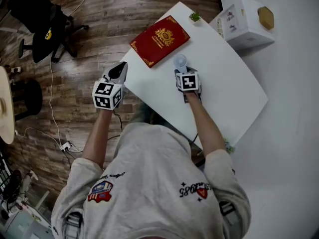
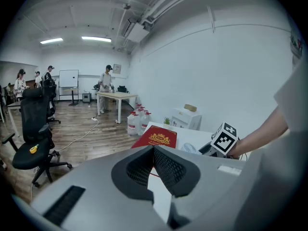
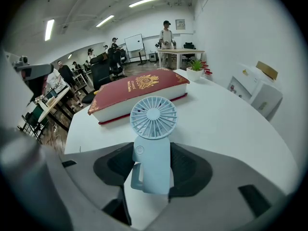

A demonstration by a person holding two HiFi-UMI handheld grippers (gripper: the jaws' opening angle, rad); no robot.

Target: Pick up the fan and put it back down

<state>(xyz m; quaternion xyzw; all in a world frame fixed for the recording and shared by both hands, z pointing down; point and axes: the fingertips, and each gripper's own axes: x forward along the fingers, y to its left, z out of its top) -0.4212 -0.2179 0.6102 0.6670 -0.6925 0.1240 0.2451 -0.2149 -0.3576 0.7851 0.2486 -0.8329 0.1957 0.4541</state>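
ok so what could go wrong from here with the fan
1. The right gripper grips the light blue handheld fan only by its narrow handle, with the head on top. If it is set down upright, it may topple on the white table.
2. The red book lies just beyond the fan, so a forward swing could knock the fan head against it.

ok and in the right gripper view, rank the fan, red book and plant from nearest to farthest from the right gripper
1. fan: gripped between the jaws, dead centre.
2. book: lying flat just behind the fan, left of centre.
3. plant: at the far end of the table, right of centre.
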